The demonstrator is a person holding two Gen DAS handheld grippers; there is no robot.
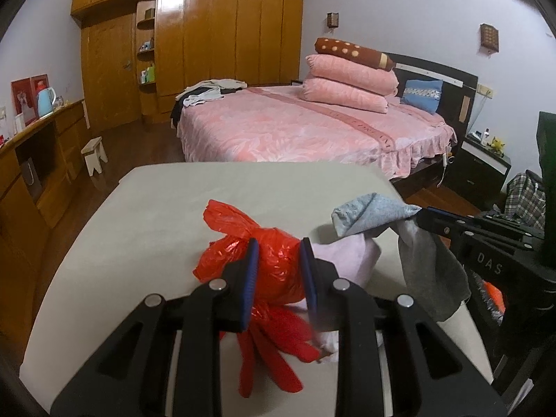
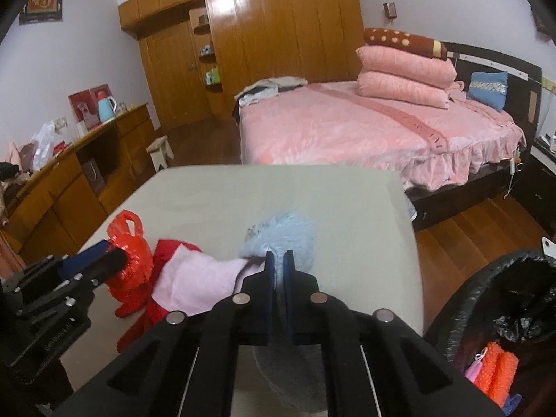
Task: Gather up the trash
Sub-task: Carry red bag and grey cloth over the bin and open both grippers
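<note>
A crumpled red plastic bag [image 1: 274,264] lies on the beige table [image 1: 156,215]. My left gripper [image 1: 278,271] is shut on the red plastic bag, a blue pad on each side; it also shows in the right wrist view [image 2: 104,260], with the bag [image 2: 130,260] at its tips. A red glove [image 1: 274,354] and a pink cloth [image 1: 351,260] lie beside the bag. My right gripper [image 2: 278,267] is shut on a grey-blue sock [image 2: 285,232] and holds it above the table; the sock [image 1: 431,271] hangs from it in the left wrist view.
A bin lined with a black bag [image 2: 493,299] stands at the table's right side, with orange and pink items [image 2: 493,368] inside. A pink bed [image 1: 295,125] lies beyond the table, a wooden counter [image 1: 38,160] to the left, a nightstand [image 1: 483,163] at right.
</note>
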